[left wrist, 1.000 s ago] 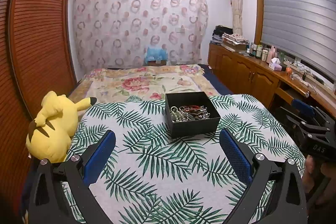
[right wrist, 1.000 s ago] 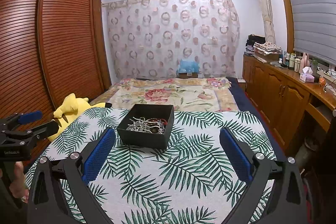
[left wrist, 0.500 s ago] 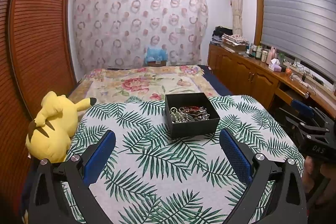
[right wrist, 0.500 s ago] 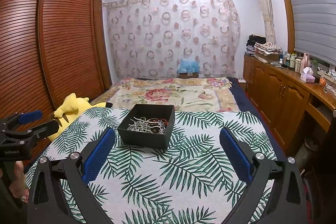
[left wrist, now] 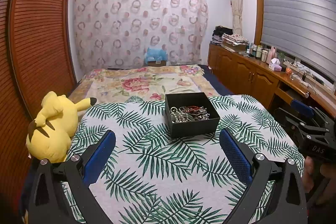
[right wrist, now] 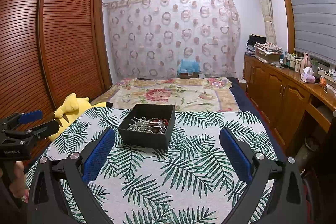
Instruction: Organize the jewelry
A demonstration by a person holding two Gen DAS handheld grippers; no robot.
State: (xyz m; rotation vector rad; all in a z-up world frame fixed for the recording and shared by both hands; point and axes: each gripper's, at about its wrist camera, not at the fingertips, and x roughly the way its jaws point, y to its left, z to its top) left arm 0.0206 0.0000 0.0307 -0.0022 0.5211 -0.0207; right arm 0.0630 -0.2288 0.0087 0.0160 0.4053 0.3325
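Covering table: palm-leaf cloth [left wrist: 159,161]; bed [left wrist: 142,81] behind; both grippers' fingers spread, empty.

A black square box [left wrist: 191,117] sits upright and open-topped on the leaf-print cloth [left wrist: 159,156], toward its far edge and a little right of middle in the left wrist view. Inside lies a tangled heap of jewelry [left wrist: 189,113]: silver chains, pale beads and a dark red beaded strand, piled against the near side. Single pieces cannot be told apart.
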